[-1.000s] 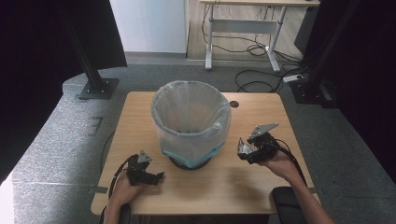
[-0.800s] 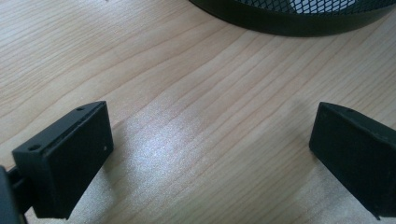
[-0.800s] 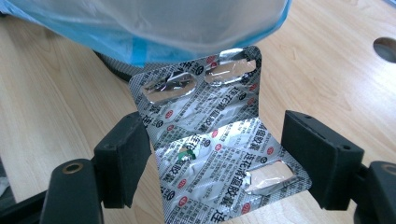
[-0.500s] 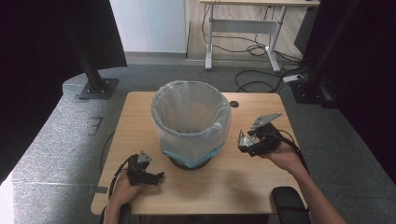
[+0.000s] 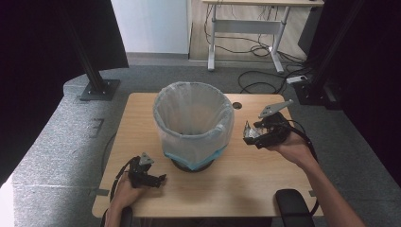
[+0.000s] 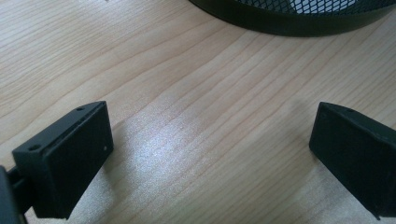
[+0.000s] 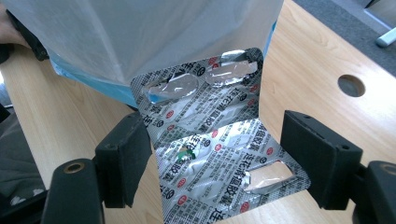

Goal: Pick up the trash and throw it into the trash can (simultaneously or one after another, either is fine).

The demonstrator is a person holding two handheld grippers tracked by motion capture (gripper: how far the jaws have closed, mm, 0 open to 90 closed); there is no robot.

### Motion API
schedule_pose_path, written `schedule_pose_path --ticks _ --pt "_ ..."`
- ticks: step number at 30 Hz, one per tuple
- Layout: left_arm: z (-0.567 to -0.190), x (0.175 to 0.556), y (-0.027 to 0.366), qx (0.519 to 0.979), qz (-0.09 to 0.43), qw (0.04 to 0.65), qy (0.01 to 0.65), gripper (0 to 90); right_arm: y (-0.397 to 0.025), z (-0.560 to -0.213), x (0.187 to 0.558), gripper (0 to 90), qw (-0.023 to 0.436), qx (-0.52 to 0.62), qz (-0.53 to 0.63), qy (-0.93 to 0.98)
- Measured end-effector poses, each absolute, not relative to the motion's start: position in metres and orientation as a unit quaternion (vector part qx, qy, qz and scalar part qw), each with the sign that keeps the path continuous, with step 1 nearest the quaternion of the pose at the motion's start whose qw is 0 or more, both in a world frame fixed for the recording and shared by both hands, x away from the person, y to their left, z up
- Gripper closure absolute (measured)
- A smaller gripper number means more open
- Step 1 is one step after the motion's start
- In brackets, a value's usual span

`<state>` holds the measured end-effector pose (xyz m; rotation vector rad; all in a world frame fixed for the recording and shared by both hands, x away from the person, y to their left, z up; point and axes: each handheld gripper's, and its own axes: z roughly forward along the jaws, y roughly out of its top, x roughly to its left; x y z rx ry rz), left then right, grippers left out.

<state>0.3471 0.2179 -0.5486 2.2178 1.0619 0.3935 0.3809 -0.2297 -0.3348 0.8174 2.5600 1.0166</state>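
Lined waste bin (image 5: 194, 124) stands mid-worktop (image 5: 142, 113). Right hand-held gripper (image 5: 250, 135) is held raised just right of the bin, level with its upper wall. In the right gripper view a bent, used foil pill sheet (image 7: 219, 154) sits between its jaws, which press its edges — it looks held. Left hand-held gripper (image 5: 158, 178) rests low on the near-left worktop, jaws wide apart, nothing between them. Step in hand, by my reading: binning the sheet. Next move calls for lifting over the rim, then opening.
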Motion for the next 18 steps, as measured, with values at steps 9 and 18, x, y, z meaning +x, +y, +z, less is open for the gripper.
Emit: schedule_pose_path --ticks 9,18 --pt "-0.549 0.347 0.218 0.844 0.150 0.320 0.404 0.0 -0.224 -0.316 0.380 25.1 0.129 0.278 0.356 0.883" --pt "-0.549 0.347 0.218 0.844 0.150 0.320 0.404 0.0 -0.219 -0.293 0.382 25.2 0.126 0.277 0.363 0.881"
